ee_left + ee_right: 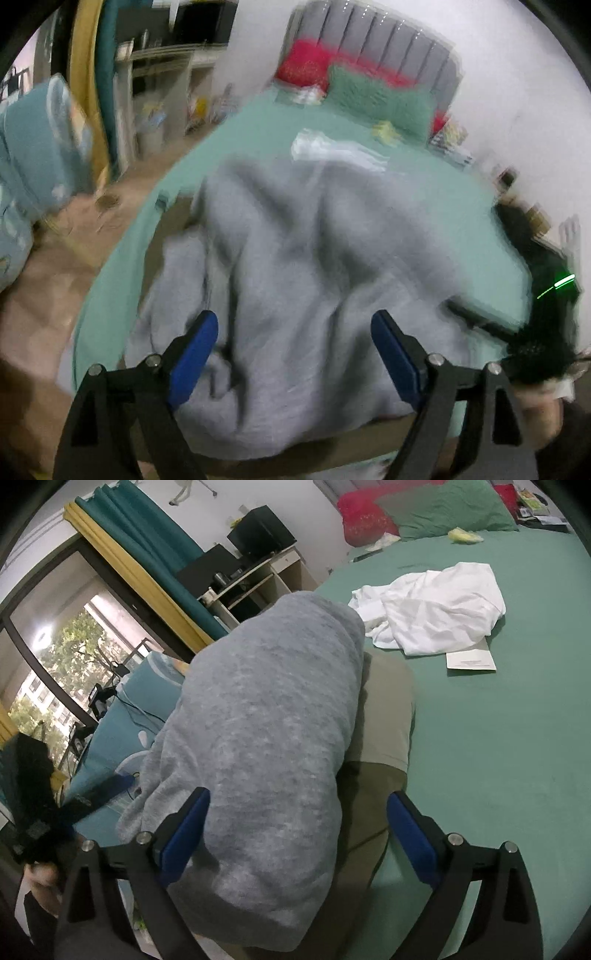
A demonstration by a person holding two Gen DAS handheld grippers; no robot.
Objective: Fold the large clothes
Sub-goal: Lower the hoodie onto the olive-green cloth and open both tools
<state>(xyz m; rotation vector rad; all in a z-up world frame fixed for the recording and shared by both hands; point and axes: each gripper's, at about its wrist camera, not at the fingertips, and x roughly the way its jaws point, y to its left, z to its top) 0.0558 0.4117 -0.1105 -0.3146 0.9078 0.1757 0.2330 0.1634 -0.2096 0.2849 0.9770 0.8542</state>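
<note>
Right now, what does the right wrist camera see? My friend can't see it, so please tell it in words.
A big grey garment lies bunched on a green bed, over an olive piece of clothing, with the open right gripper just above its near end. Behind lie a crumpled white garment, a white paper, and red and green pillows.

A green-sheeted bed (517, 738) with a grey headboard (388, 48) faces a daylit window (55, 657) (teal and yellow curtains (147, 546) alongside).

Green pillow (448, 511), red pillow (364, 517), white paper (471, 661), teal curtain (147, 550).
</note>
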